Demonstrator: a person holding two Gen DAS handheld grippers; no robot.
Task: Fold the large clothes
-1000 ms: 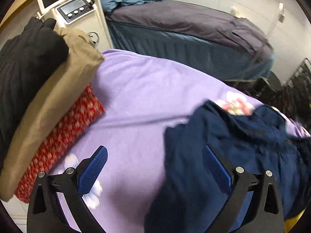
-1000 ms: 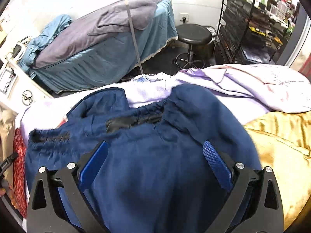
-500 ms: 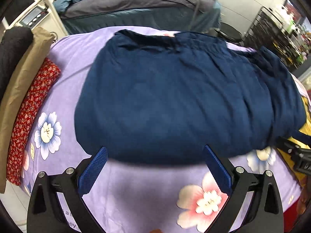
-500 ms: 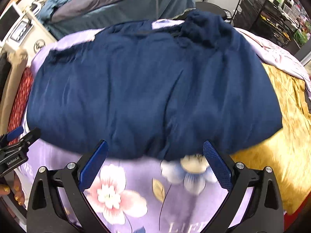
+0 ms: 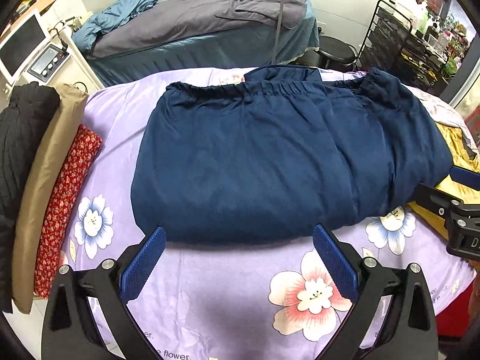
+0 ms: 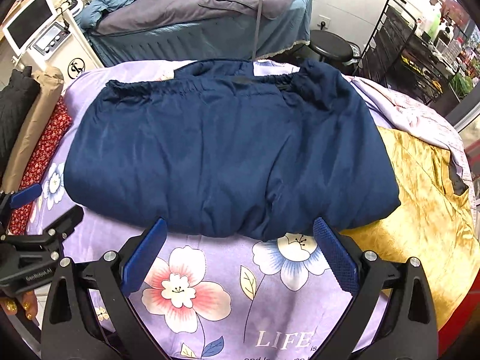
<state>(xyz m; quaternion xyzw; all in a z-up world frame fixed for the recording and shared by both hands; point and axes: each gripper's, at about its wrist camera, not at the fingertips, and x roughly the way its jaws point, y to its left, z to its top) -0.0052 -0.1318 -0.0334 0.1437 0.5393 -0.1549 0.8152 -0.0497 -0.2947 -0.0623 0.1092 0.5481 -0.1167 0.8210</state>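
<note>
Left wrist view: the floral bedsheet (image 5: pixel 210 294) carries the navy garment (image 5: pixel 264 162), now spread flat at centre where a second ago it hung bunched; a fold looks landed. Its long axis runs 9 to 3 o'clock, elastic waistband (image 5: pixel 255 88) toward 12. Both the left hand-held gripper (image 5: pixel 238 258) and right hand-held gripper (image 6: pixel 240 255) have backed off, jaws apart, empty.

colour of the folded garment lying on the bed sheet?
Plain dark navy blue garment, no print, with a gathered elastic waistband at its far edge. Clearest in the left wrist view.
</note>
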